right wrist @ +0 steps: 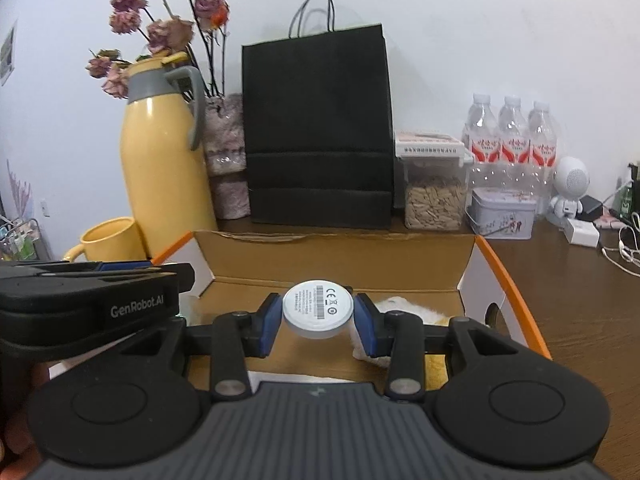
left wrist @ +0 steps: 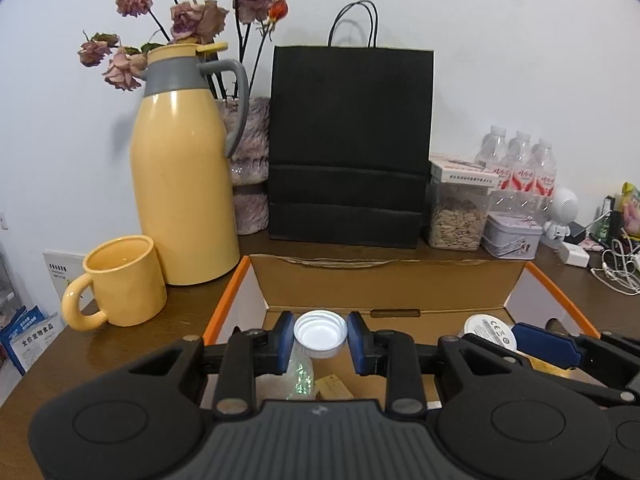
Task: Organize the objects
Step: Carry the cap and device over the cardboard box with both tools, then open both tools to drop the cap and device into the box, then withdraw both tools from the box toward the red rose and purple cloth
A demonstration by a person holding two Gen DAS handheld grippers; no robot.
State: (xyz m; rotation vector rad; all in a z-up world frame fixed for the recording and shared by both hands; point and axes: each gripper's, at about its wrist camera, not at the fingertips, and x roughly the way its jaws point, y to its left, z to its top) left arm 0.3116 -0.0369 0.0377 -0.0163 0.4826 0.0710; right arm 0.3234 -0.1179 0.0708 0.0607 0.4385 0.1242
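Observation:
An open cardboard box (left wrist: 384, 270) with orange edges sits on the brown table right in front of both grippers. My left gripper (left wrist: 321, 340) is shut on a small clear bottle with a white screw cap (left wrist: 320, 333), held over the box. Its body (left wrist: 301, 376) slants down behind the pads. In the right wrist view my right gripper (right wrist: 318, 320) is shut on a flat white round device (right wrist: 318, 308) with a printed label, also above the box (right wrist: 340, 244). That device (left wrist: 490, 330) and a blue right finger (left wrist: 544, 342) show at the right of the left wrist view.
Behind the box stand a yellow thermos jug (left wrist: 180, 184), a yellow mug (left wrist: 120, 280), a black paper bag (left wrist: 348, 144), a seed jar (left wrist: 458, 216), a tin (left wrist: 512, 236) and water bottles (left wrist: 520, 164). Cables (left wrist: 616, 264) lie at the right. A pale plush item (right wrist: 400, 308) lies in the box.

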